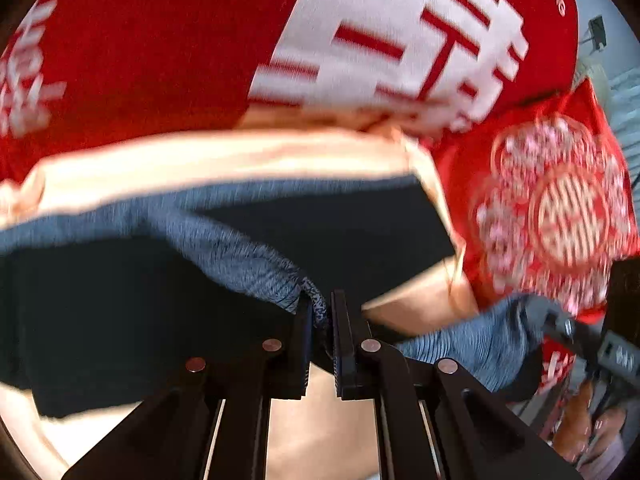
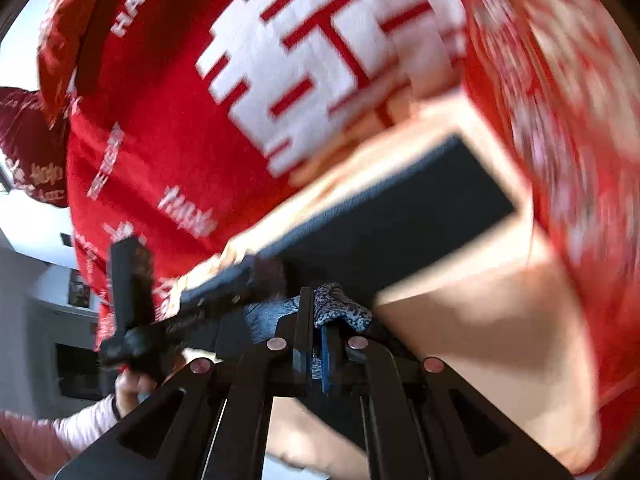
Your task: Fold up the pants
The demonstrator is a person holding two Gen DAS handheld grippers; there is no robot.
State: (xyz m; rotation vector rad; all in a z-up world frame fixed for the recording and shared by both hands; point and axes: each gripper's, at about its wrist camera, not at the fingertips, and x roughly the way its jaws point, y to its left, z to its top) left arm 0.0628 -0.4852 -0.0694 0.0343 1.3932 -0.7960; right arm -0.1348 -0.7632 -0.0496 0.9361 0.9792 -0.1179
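Note:
The pants (image 1: 328,224) are dark navy with a grey-blue heathered waistband and lie over a pale peach sheet. My left gripper (image 1: 321,312) is shut on a bunched piece of the heathered band. My right gripper (image 2: 316,312) is shut on another bunch of the same band (image 2: 340,308); the dark pants cloth (image 2: 400,216) stretches away up and to the right. The right gripper also shows in the left wrist view (image 1: 560,320), gripping the band at the right. The left gripper shows in the right wrist view (image 2: 132,320), held by a hand.
A red blanket with large white characters (image 1: 380,32) covers the bed beyond the pants. A red patterned pillow (image 1: 560,208) lies at the right. The peach sheet (image 2: 480,340) spreads under the pants. A room wall and shelf (image 2: 48,300) show at the left.

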